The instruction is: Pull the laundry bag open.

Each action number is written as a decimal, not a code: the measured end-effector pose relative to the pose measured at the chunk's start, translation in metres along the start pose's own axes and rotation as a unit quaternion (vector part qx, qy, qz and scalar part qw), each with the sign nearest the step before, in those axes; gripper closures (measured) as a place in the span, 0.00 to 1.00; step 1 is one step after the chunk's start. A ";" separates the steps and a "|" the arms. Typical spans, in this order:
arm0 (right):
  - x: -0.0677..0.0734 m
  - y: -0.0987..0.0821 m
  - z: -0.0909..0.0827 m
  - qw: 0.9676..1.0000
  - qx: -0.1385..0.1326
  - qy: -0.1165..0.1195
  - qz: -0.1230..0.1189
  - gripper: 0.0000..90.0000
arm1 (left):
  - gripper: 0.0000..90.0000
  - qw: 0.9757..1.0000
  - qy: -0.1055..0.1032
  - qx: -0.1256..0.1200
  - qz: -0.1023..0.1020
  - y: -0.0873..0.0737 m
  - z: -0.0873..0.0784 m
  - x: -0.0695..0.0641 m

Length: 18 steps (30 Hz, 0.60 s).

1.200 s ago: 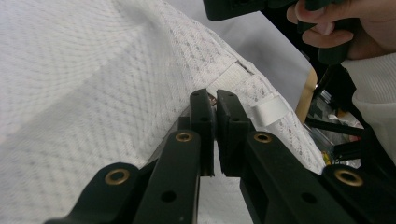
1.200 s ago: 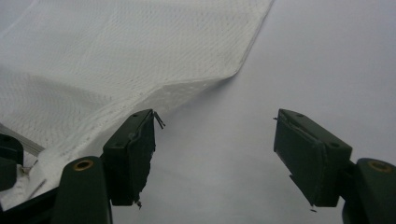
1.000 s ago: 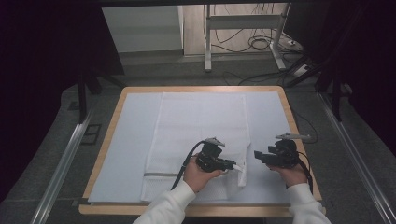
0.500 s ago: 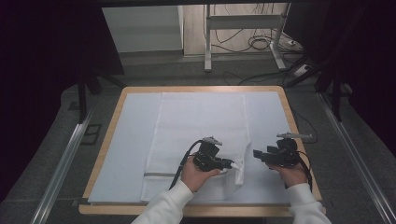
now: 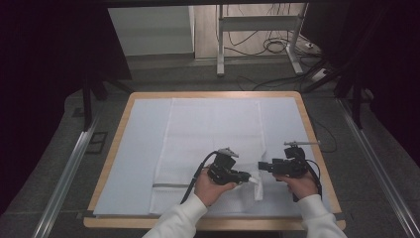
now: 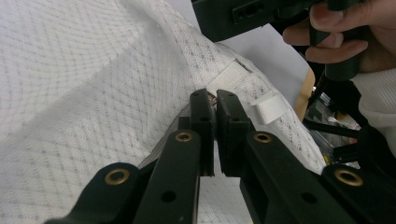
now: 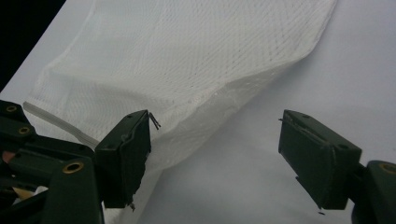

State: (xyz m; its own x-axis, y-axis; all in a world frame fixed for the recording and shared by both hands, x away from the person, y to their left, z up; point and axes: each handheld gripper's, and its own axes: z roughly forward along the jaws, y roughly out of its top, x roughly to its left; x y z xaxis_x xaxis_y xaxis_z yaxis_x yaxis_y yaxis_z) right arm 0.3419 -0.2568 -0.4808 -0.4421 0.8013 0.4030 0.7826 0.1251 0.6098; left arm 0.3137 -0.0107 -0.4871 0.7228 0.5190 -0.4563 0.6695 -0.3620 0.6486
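Left gripper (image 6: 210, 100) clamps the mesh bag's (image 5: 213, 129) hem, hiding the pinched spot; right gripper (image 7: 215, 140), just widening, holds nothing.

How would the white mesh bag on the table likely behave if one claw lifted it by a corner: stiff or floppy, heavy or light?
Probably floppy: where the left claw pinches it, the mesh bag rises in soft folds and sags away. Likely light, since the open netting looks thin. It may drag rather than slide cleanly, as the rest lies flat on the table cover.
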 end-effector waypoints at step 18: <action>0.009 -0.003 0.020 0.999 0.027 0.015 0.023 0.28 | 0.96 1.000 -0.005 0.005 0.001 -0.001 0.005 -0.003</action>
State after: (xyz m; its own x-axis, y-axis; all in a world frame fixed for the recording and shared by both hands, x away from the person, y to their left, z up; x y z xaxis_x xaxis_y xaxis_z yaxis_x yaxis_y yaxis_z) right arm 0.3444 -0.2388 -0.4925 -0.4169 0.7895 0.4505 0.8248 0.1203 0.5524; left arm 0.3118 -0.0154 -0.4891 0.7264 0.5103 -0.4604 0.6688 -0.3707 0.6444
